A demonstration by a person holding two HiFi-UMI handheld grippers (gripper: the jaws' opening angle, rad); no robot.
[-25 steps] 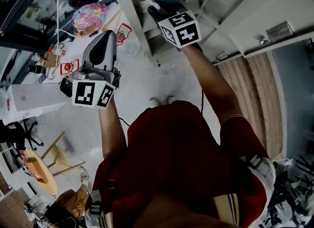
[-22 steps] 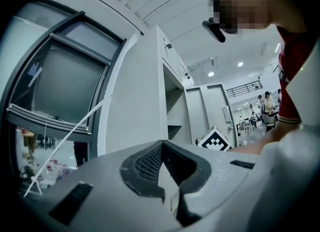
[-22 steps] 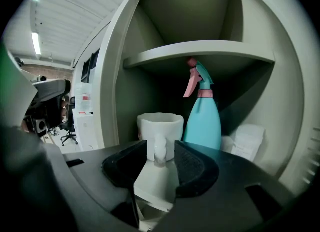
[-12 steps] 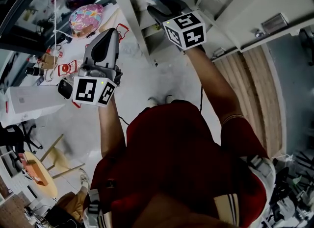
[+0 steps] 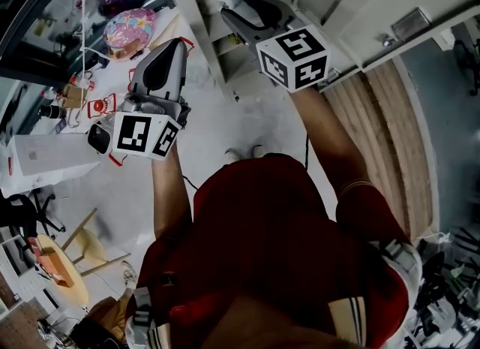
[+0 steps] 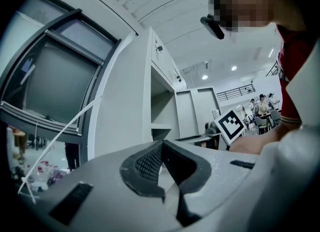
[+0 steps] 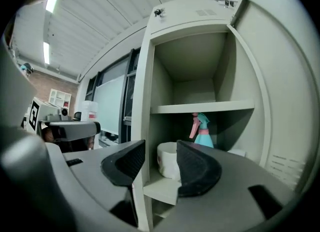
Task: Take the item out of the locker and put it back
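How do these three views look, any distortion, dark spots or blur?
Head view: dim, dark at the corners, no motion blur. Left gripper view: strong fisheye bend, black rim around the image. Right gripper view: the same fisheye curves the locker, and the spray bottle sits in shadow.

A colourful pink object [image 5: 135, 26] lies near red-and-white packets [image 5: 106, 104] and a white box [image 5: 45, 156].

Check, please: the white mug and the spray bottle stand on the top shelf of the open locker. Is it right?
Wrong shelf. The right gripper view shows the mug and spray bottle on the shelf below the top one, in the open locker.
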